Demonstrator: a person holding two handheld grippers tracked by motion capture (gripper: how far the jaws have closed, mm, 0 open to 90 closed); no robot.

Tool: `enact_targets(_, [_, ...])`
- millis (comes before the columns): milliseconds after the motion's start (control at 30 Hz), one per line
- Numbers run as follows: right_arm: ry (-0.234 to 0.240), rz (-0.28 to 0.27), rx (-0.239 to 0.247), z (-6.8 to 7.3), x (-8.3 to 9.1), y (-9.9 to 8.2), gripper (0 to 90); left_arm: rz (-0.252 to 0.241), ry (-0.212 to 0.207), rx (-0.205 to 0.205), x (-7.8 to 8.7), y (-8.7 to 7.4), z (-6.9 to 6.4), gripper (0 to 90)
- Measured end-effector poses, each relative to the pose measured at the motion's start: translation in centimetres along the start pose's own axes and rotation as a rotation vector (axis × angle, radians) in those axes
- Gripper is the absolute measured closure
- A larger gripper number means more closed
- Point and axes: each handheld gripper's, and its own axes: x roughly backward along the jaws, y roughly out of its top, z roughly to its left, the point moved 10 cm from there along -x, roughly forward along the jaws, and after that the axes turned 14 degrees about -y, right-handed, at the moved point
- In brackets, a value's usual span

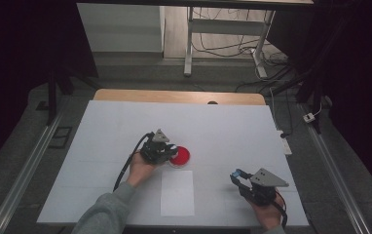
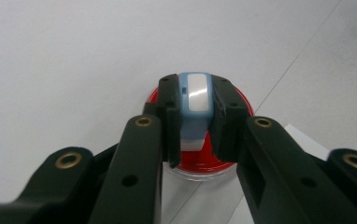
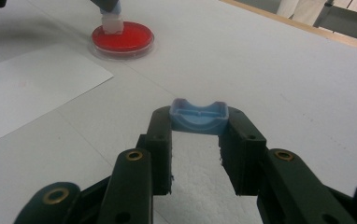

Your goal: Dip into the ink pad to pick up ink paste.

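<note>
Red ink pad (image 2: 223,161) sits under our left gripper (image 2: 194,121), which clamps the stamp (image 2: 194,100) to ink it; right gripper (image 3: 199,135) grips its blue cap (image 3: 198,117) aside.

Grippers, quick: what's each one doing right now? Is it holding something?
Left gripper: shut on the blue stamp, its white end on the red ink pad.
Right gripper: shut on the blue cap, above the table.
</note>
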Motion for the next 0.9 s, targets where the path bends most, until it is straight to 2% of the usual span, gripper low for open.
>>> enact_targets(900, [0.001, 0.001, 0.0, 0.04, 0.01, -0.02, 64.9, 0.007, 0.002, 0.004, -0.11, -0.15, 0.03, 76.3])
